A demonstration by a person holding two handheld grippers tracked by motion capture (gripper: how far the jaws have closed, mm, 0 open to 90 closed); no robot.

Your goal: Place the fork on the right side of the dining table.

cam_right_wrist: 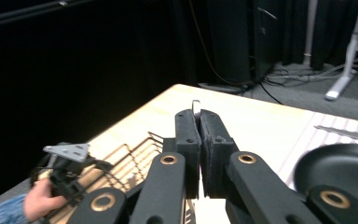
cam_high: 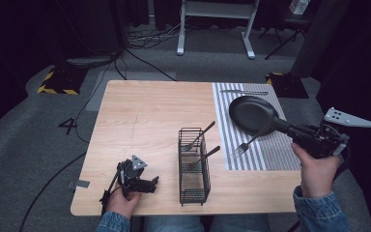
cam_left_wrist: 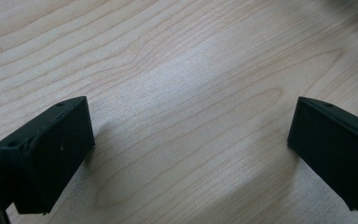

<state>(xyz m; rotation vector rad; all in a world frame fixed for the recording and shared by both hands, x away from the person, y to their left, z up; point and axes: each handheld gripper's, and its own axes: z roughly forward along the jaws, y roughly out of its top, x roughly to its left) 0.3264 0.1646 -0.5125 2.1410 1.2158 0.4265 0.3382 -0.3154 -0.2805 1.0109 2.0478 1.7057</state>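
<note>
High view: a pale wooden table (cam_high: 145,116) stands on grey carpet in a dark room, with a striped placemat (cam_high: 265,154) at its right bearing a black pan (cam_high: 251,113). Right hand-held gripper (cam_high: 276,123), reaching in level from the right edge, has its jaws clamped on a fork (cam_high: 249,143) held over the placemat, tines toward the wire caddy (cam_high: 193,166). Left hand-held gripper (cam_left_wrist: 191,140) rests low over bare wood, jaws wide apart and empty.

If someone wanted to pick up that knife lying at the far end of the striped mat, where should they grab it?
Probably by its middle, coming straight down from above. The knife lies flat on the striped mat, lengthwise along the table's far edge, so jaws set across its narrow width should pinch it. The black pan sits just on the near side, so a low approach from there looks blocked.
</note>
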